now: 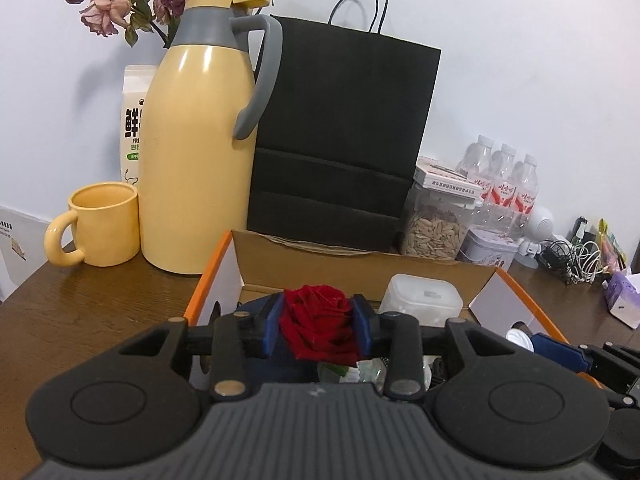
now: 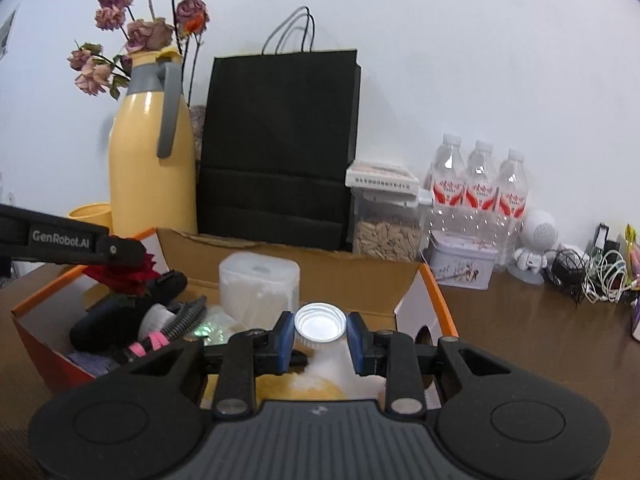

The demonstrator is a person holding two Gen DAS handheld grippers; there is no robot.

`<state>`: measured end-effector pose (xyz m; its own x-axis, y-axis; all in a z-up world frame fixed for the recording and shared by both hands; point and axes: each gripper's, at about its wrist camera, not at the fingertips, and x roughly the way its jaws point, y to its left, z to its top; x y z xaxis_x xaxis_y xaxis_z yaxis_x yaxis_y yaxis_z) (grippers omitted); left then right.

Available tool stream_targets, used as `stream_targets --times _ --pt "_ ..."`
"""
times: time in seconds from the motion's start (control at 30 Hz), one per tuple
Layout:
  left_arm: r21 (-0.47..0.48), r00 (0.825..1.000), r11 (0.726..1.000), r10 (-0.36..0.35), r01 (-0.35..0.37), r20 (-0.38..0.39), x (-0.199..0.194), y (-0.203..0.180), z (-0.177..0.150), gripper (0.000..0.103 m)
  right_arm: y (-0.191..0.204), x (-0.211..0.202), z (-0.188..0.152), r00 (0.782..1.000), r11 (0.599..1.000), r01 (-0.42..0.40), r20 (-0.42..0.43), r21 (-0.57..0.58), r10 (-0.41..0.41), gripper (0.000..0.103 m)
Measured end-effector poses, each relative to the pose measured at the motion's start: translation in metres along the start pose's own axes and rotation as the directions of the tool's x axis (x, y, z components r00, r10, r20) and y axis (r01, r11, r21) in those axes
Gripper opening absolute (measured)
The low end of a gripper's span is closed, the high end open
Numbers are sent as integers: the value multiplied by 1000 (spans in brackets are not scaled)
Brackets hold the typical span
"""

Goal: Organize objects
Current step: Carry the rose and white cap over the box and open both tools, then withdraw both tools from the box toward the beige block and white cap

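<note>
My left gripper (image 1: 318, 328) is clamped on the red rose (image 1: 318, 326) by its bloom, over the near left part of the open box (image 1: 208, 276), so the petals take the squeeze. My right gripper (image 2: 320, 334) pinches the white cap (image 2: 320, 322) of a bottle, held upright over the box's near right so nothing spills. Deeper in the box lie a brush (image 2: 184, 318) and a white tub (image 2: 259, 284), sorted together. Behind it, along the desk's (image 2: 520, 320) far edge, stand the flask (image 1: 196, 152) and black bag (image 1: 340, 132)
</note>
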<state>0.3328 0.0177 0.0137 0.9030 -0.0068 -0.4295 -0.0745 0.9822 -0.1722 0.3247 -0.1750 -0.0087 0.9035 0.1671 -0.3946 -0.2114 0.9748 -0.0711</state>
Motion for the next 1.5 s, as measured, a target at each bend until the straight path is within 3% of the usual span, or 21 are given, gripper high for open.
stream_targets --times 0.03,0.07,0.1,0.13,0.2,0.3,0.77,1.23,1.5 --pt "1 1000 1000 4 -4 1 0 -1 -1 51 0 1 -1 1000 1000 3 -10 2 -3 27" --pt "3 1000 1000 8 -8 4 0 -1 -2 66 0 2 -3 1000 1000 4 -16 3 -4 33" --pt "8 1000 1000 15 -15 11 -1 -2 -2 80 0 3 -3 1000 1000 0 -23 3 0 46" --pt "13 1000 1000 22 -22 16 -1 -3 -3 86 1 3 -4 1000 1000 -2 -26 2 2 55" --pt "11 999 999 31 -32 36 -4 -4 -3 103 3 1 -5 1000 1000 -10 -20 -9 10 84" --pt "5 996 999 51 -52 70 -7 -4 -3 103 6 -1 -5 1000 1000 -22 -11 -19 22 100" --pt "-3 992 997 83 -83 91 -15 -5 -8 103 9 -15 -3 999 999 -45 4 -20 45 103" --pt "-2 987 995 97 -98 126 -52 -6 -25 103 11 -47 -11 999 998 -35 37 -43 37 103" --pt "6 991 996 87 -88 101 -70 -9 -38 103 9 -67 -20 999 998 -35 39 -46 37 103"
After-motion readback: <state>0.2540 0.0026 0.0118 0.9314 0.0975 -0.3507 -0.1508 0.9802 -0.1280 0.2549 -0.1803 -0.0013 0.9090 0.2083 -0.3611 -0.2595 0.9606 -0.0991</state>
